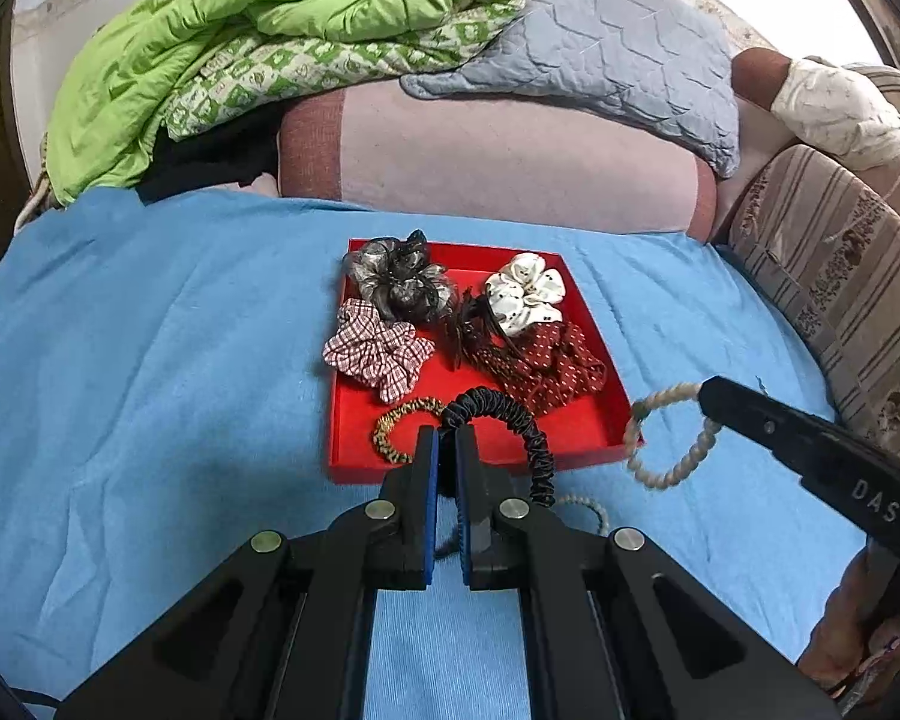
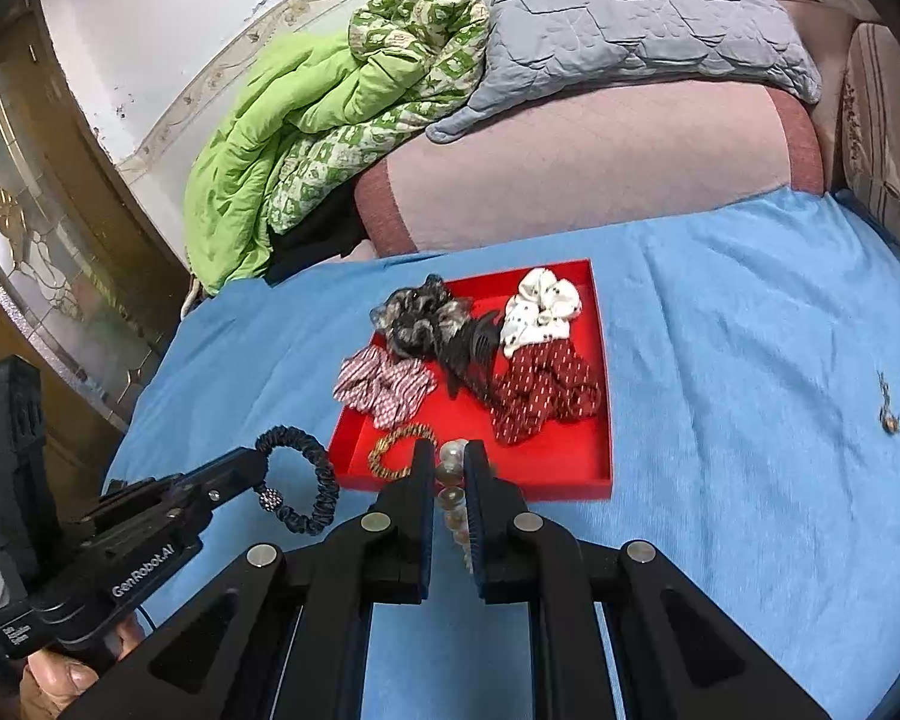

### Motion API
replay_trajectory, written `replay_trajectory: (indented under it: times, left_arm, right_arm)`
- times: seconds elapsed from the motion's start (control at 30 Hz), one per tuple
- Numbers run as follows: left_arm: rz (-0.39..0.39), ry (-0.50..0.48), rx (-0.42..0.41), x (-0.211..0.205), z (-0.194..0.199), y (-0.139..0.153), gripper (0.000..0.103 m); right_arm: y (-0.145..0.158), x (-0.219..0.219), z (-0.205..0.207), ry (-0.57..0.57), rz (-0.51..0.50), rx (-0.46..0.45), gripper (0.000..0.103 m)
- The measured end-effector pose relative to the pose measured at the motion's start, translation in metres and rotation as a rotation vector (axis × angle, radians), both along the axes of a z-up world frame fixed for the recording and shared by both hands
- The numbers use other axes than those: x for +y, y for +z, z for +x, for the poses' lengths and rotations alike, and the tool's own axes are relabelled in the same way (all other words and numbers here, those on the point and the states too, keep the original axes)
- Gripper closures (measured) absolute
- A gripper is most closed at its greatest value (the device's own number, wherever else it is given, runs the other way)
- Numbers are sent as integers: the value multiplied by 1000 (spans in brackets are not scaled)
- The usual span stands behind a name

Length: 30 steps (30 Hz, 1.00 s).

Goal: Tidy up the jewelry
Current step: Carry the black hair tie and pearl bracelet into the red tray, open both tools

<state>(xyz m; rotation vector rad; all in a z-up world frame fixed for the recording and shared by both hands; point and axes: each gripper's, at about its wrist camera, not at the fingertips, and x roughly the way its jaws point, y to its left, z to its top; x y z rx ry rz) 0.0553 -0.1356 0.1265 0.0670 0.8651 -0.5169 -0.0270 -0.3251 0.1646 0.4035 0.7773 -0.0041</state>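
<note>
A red tray [image 1: 570, 447] [image 2: 594, 462] lies on the blue sheet, holding several scrunchies, a dark hair claw [image 1: 474, 330] and a leopard-print hair tie [image 1: 399, 426] [image 2: 399, 447]. My left gripper [image 1: 445, 450] [image 2: 264, 465] is shut on a black ruched bracelet [image 1: 525, 426] [image 2: 318, 480] and holds it over the tray's near edge. My right gripper [image 2: 450, 465] [image 1: 705, 396] is shut on a cream beaded bracelet [image 1: 666, 438] [image 2: 453, 480] beside the tray's near right corner.
A small earring-like piece [image 2: 887, 411] lies on the blue sheet [image 1: 150, 390] at the right. Another beaded loop [image 1: 588, 510] lies on the sheet beneath my left gripper. Pink bolster [image 1: 510, 162], grey quilt, green blanket and striped cushion [image 1: 840, 294] stand behind.
</note>
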Motion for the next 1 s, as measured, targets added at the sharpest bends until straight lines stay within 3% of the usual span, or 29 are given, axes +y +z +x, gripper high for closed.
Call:
replay_trajectory:
  times: [0.47, 1.0]
  left_arm:
    - [68, -1, 38, -40, 70, -38, 98]
    - [148, -19, 123, -71, 104, -92, 97]
  right_arm:
    - [-23, -7, 70, 21, -14, 51, 92]
    - [-88, -26, 84, -23, -19, 192, 92]
